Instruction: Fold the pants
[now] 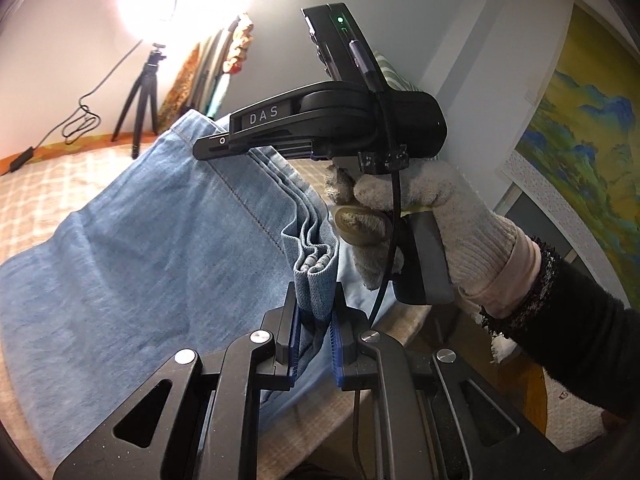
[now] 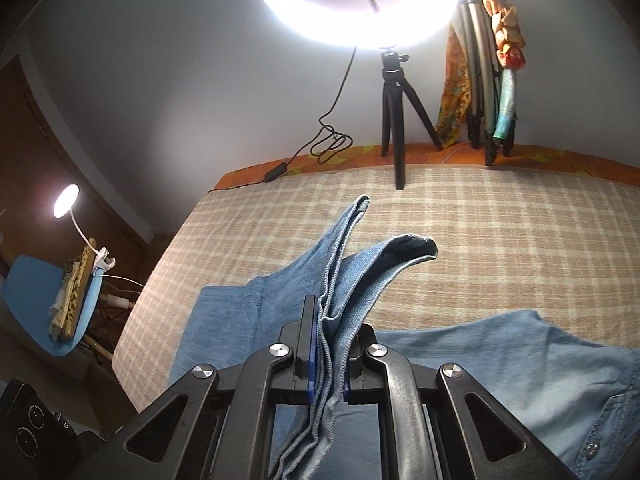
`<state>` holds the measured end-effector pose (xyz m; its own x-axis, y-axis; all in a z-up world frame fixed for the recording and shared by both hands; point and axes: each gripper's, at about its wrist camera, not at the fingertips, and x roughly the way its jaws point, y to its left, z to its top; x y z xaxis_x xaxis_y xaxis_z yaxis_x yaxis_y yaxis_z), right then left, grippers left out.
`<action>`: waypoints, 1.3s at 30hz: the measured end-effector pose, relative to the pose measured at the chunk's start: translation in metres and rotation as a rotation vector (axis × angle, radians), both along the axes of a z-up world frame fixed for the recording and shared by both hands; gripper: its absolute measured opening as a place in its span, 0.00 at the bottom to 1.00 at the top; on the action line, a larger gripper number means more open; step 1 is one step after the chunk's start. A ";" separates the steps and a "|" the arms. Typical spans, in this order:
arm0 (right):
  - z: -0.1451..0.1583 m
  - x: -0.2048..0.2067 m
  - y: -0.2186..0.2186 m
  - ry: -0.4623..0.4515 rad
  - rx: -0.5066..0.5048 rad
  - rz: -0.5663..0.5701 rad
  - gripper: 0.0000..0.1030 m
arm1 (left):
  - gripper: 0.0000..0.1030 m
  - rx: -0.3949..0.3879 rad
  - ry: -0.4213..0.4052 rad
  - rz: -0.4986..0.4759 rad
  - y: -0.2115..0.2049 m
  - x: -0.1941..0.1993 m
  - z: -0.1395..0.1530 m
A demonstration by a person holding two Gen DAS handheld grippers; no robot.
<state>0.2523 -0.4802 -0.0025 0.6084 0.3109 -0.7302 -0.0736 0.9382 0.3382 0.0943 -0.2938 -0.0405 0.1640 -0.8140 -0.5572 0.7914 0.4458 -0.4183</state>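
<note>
Gripping bunched denim, the left claw [image 1: 314,332] is clamped on a gathered edge of the pants [image 1: 140,240], whose folds stand up between its blue pads. Ahead of it and slightly to its right, the right claw [image 1: 208,148], held in a gloved hand [image 1: 432,216], pinches the same edge further along, so the cloth hangs taut between the two. Seen from its own camera, the right claw [image 2: 326,360] is likewise closed on several layers of denim that rise ahead of it. Holding two points of one edge probably lets the person carry that edge over as a straight line for a fold. Most of the pants trail below and to the left of the left claw, draped onto the checked bed [image 2: 500,220]. Beyond the right claw, a ring light [image 2: 344,4] stands on its tripod [image 2: 394,120].
</note>
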 end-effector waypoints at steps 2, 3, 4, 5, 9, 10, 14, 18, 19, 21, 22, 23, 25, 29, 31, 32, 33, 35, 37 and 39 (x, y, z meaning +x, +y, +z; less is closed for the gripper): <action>-0.001 -0.003 -0.005 0.002 -0.012 -0.003 0.06 | 0.11 0.006 -0.001 -0.016 -0.007 -0.001 0.000; -0.001 -0.005 -0.008 0.003 -0.019 -0.006 0.06 | 0.11 0.008 -0.003 -0.021 -0.010 -0.002 0.000; -0.001 -0.006 -0.011 0.003 -0.024 -0.008 0.06 | 0.11 0.010 -0.002 -0.026 -0.013 0.000 -0.001; -0.001 -0.007 -0.015 0.004 -0.030 -0.013 0.06 | 0.11 0.011 -0.002 -0.033 -0.017 0.000 -0.001; 0.000 -0.013 -0.030 0.007 -0.048 -0.029 0.06 | 0.11 0.013 -0.002 -0.058 -0.030 -0.002 -0.003; 0.001 -0.015 -0.034 0.008 -0.054 -0.034 0.06 | 0.11 0.014 -0.002 -0.065 -0.034 -0.003 -0.003; 0.002 -0.023 -0.054 0.014 -0.071 -0.059 0.06 | 0.11 0.019 -0.004 -0.098 -0.051 -0.008 -0.004; 0.003 -0.034 -0.076 0.019 -0.090 -0.087 0.06 | 0.11 0.025 -0.017 -0.133 -0.070 -0.014 -0.003; 0.003 -0.038 -0.084 0.021 -0.097 -0.098 0.06 | 0.11 0.027 -0.020 -0.141 -0.075 -0.016 -0.003; 0.003 -0.043 -0.097 0.024 -0.106 -0.122 0.06 | 0.11 0.031 -0.028 -0.156 -0.086 -0.019 -0.003; 0.004 -0.046 -0.104 0.024 -0.110 -0.135 0.06 | 0.11 0.031 -0.027 -0.164 -0.091 -0.020 -0.004; 0.004 -0.049 -0.109 0.025 -0.114 -0.144 0.06 | 0.11 0.030 -0.024 -0.170 -0.095 -0.022 -0.005; 0.004 -0.055 -0.123 0.029 -0.125 -0.166 0.06 | 0.11 0.030 -0.023 -0.183 -0.105 -0.024 -0.007; 0.003 -0.065 -0.146 0.045 -0.158 -0.194 0.06 | 0.11 0.036 -0.021 -0.215 -0.126 -0.031 -0.012; 0.003 -0.068 -0.156 0.052 -0.169 -0.209 0.06 | 0.11 0.044 -0.020 -0.229 -0.136 -0.035 -0.015; 0.003 -0.069 -0.160 0.057 -0.172 -0.216 0.06 | 0.11 0.048 -0.020 -0.230 -0.139 -0.035 -0.016; 0.001 -0.070 -0.165 0.062 -0.175 -0.226 0.06 | 0.11 0.050 -0.016 -0.229 -0.142 -0.035 -0.017; 0.000 -0.073 -0.173 0.072 -0.191 -0.234 0.06 | 0.11 0.055 0.007 -0.225 -0.145 -0.033 -0.020; -0.003 -0.075 -0.181 0.080 -0.207 -0.243 0.06 | 0.12 0.067 0.041 -0.226 -0.142 -0.029 -0.023; -0.008 -0.078 -0.191 0.091 -0.223 -0.257 0.06 | 0.17 0.091 0.061 -0.225 -0.136 -0.024 -0.026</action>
